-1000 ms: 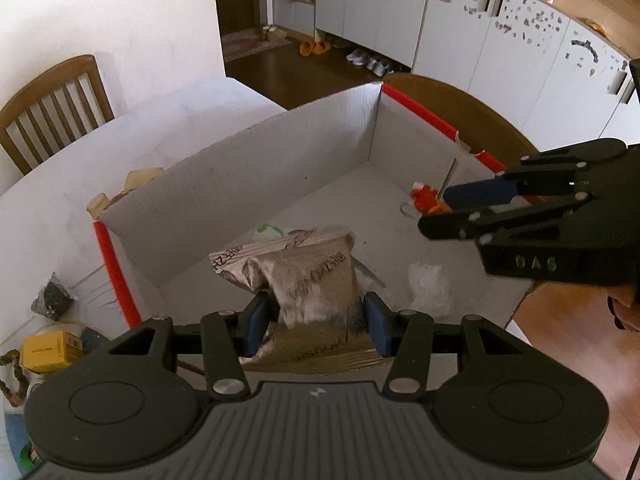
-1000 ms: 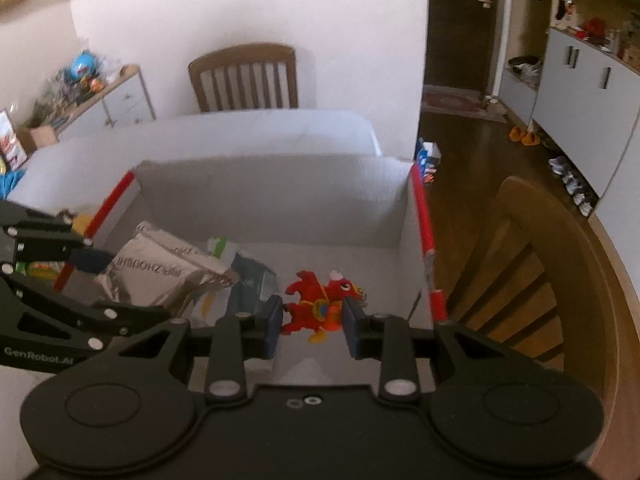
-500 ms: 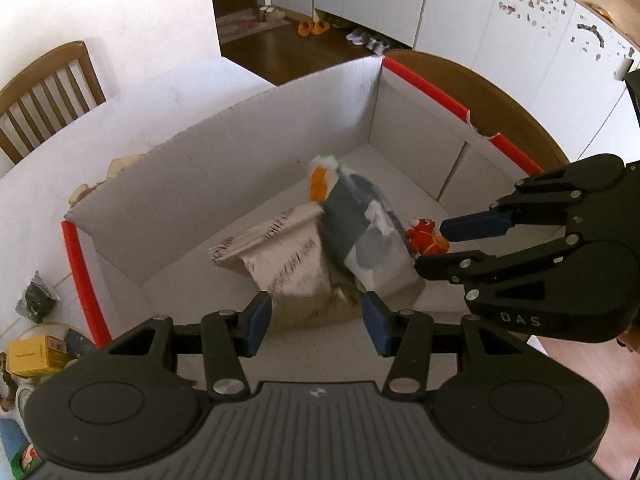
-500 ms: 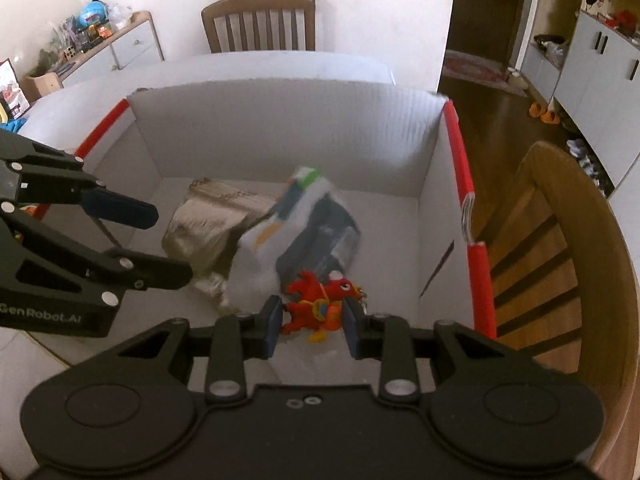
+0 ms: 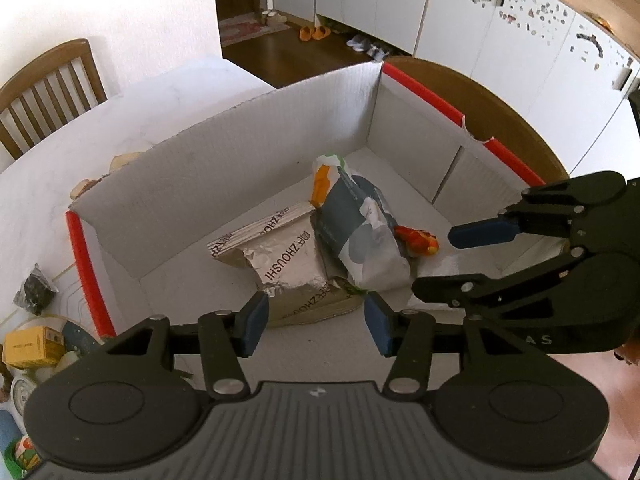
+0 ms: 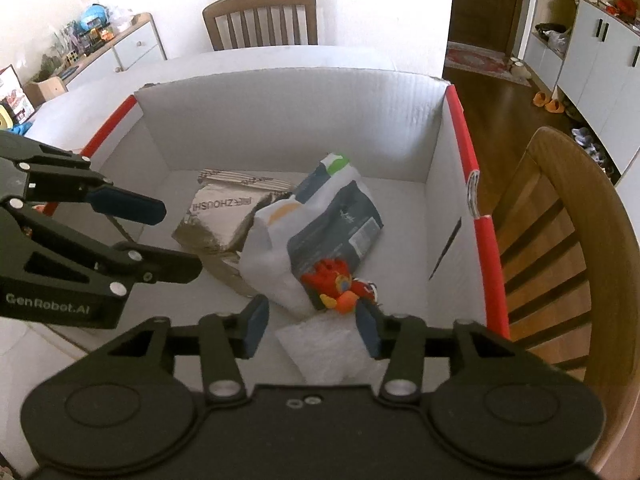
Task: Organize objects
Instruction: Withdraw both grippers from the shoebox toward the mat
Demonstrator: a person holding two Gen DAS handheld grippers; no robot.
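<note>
White tabletop supports a cardboard box. Since one second ago, both grippers have released: left gripper and right gripper now spread, empty. Box contains silver foil pouch, blue-white bag leaning on it, red toy.

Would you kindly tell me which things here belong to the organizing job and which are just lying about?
Job: cardboard box, silver foil bag, dark blue pouch, red toy.
Lying about: yellow carton, dark packet, wooden chair, orange slippers.
</note>
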